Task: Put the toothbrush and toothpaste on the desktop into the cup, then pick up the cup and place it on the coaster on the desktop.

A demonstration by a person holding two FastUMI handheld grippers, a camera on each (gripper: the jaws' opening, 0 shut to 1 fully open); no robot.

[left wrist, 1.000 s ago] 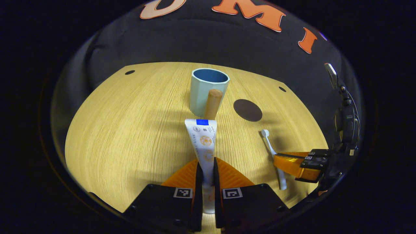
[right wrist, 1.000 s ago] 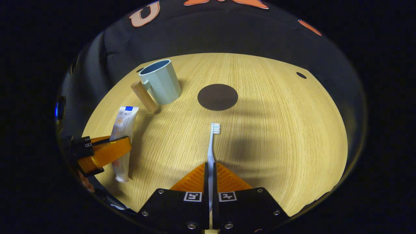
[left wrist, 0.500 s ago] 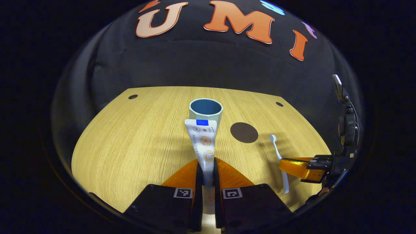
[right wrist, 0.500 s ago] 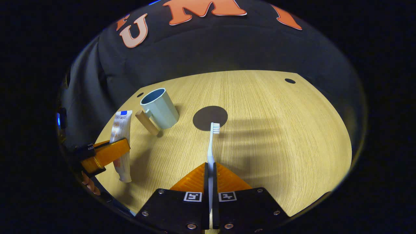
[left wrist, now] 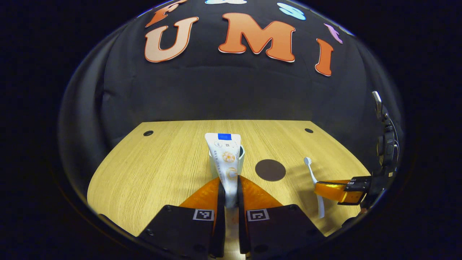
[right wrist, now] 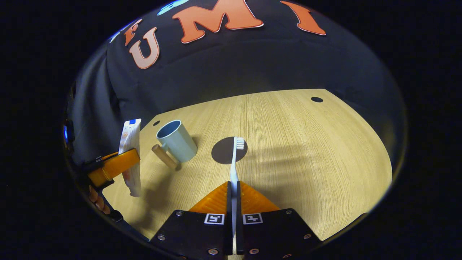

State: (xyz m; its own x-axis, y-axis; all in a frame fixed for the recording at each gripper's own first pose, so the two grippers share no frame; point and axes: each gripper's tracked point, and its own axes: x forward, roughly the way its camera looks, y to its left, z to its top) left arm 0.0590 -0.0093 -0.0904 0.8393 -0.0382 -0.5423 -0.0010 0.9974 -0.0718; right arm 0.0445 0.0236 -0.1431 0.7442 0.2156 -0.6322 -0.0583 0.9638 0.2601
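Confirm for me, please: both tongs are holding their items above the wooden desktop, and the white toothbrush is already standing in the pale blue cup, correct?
Not quite. The white toothbrush is not in the pale blue cup; the right tongs grip it above the wooden desktop, as the right gripper view shows. The left tongs do hold the white toothpaste tube.

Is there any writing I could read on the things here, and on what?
Toothpaste: small print and round emblems, too small to read.
Left gripper and right gripper: black-and-white square code tags, no words.
Cup, toothbrush, coaster: no writing seen.
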